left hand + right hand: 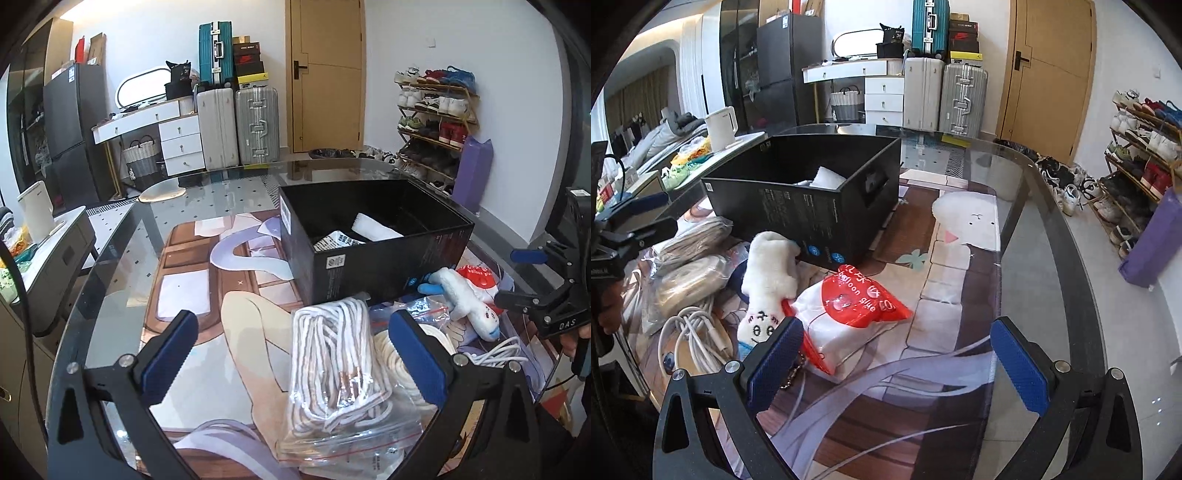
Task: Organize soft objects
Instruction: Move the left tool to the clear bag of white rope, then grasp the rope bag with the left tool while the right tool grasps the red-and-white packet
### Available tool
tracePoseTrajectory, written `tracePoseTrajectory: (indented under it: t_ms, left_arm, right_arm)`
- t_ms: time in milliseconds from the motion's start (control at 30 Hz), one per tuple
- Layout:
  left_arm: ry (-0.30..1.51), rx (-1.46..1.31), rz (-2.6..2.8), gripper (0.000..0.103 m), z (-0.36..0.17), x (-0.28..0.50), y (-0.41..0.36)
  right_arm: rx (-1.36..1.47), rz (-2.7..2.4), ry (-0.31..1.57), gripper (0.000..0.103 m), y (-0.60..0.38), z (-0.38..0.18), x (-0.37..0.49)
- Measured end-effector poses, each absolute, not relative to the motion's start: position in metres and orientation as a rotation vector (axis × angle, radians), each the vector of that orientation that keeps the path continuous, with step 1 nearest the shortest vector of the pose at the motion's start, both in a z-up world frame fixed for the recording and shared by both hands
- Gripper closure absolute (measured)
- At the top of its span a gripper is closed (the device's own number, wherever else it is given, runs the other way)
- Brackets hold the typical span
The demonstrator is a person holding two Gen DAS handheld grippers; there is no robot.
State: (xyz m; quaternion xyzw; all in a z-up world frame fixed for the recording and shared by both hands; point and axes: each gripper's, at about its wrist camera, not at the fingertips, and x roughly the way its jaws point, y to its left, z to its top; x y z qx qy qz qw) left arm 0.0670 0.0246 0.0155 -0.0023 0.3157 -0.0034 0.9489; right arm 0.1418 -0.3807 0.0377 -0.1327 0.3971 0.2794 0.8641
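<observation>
A: Left gripper [291,354] spread wide, holding nothing. Clear bag of white laces [332,369] lies between its fingers, closer to the right pad and not touching either one. A second bag of cream cord [391,350] sits partly behind that pad.

B: Right gripper [897,362]?

A: Also wide open, empty. Red-and-white "balloon glue" pack [849,317] lies just beyond its left pad; the pad overlaps the pack's near corner, can't tell if they touch. White plush toy [768,284] lies beside the pack, its far end against the black box [812,221].

B: Box?

A: Open top, mid-table on the printed mat [945,295]. White soft item [373,227] and a printed packet [338,240] already inside.

B: Obstructions?

A: Coiled white cable [694,339] near the table's front edge, beside the plush. Both lace bags are stacked against the box's near wall. Glass table [1052,258] edge is bare on the right side.
</observation>
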Motion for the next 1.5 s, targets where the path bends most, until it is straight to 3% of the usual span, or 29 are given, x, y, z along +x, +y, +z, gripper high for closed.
tracePoseTrajectory:
  t_ms: [367,1200,1367,1500]
  left_arm:
    - [0.64,-0.008,0.004,0.0,0.015,0.069,0.031]
    - [0.686,0.005,-0.064,0.0,0.002,0.074,0.028]
    - [0.686,0.021,-0.072,0.0,0.0,0.073,0.026]
    - [0.69,0.011,-0.076,0.0,0.0,0.073,0.027]
  right_arm:
    - [-0.374,0.649,0.897,0.0,-0.36,0.025,0.152]
    - [-0.312,0.711,0.921,0.001,-0.344,0.008,0.173]
    - [-0.304,0.731,0.909,0.021,-0.345,0.009,0.17]
    - [-0.308,0.73,0.898,0.028,-0.345,0.009,0.167]
